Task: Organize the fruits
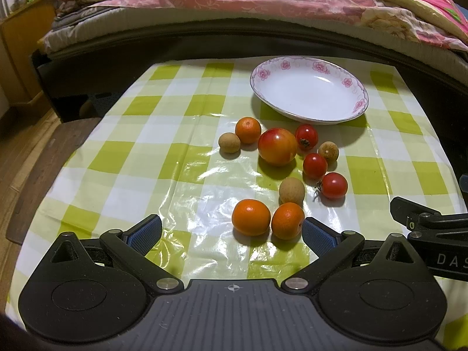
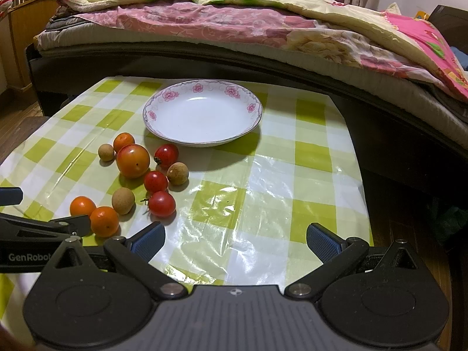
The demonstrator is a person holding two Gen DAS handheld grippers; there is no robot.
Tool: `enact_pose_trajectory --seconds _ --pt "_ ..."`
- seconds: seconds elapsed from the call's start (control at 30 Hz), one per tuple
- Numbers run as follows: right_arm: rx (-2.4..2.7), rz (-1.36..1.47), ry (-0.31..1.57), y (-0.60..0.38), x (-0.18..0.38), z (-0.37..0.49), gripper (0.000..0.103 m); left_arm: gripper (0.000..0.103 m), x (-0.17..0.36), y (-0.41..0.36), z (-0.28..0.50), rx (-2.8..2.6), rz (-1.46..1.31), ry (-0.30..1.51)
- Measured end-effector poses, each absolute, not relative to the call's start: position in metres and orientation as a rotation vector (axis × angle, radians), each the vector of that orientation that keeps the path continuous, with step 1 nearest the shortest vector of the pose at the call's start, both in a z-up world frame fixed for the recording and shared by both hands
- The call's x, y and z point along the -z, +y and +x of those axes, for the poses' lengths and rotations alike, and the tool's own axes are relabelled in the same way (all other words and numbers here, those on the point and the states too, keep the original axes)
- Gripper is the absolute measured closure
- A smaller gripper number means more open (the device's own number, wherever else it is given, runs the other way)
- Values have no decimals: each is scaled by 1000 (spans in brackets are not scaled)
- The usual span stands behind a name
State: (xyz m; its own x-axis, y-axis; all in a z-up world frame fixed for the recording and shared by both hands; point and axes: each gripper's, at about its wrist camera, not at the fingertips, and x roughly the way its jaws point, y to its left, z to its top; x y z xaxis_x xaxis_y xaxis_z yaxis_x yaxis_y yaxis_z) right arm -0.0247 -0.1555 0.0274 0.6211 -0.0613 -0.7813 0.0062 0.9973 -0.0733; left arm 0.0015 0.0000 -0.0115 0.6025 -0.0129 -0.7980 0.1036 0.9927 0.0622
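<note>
1. The left tongs (image 1: 231,234) stand wide open with nothing between their blue pads, low over the checked cloth of the counter (image 1: 117,158).
2. The right tongs (image 2: 235,239) are likewise spread wide and hold nothing, over a bare part of the cloth.
3. The white plate (image 1: 355,108), with pink flowers on its rim, sits toward the far side of the counter and carries no fruit.
4. All the fruit lies on the cloth just in front of the plate: 1 large tomato (image 1: 277,146), 3 cherry tomatoes, 3 small oranges and 3 brown longans.
5. 2 of the oranges, the near orange (image 1: 251,217) and its neighbour (image 1: 287,220), lie side by side closest to the left tongs; the neighbour is touching or almost touching the right-hand pad.
6. In the right wrist view the fruit sits to the left of the right tongs, apart from them.
7. A bed (image 2: 234,29) with floral quilts stands behind the counter.
</note>
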Motion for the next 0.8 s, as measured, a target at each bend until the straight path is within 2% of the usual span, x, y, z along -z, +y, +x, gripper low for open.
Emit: enact_pose_trajectory --seconds 0.8 --pt "-2 -80 925 -148 -25 -24 0 0 15 12 0 63 109 952"
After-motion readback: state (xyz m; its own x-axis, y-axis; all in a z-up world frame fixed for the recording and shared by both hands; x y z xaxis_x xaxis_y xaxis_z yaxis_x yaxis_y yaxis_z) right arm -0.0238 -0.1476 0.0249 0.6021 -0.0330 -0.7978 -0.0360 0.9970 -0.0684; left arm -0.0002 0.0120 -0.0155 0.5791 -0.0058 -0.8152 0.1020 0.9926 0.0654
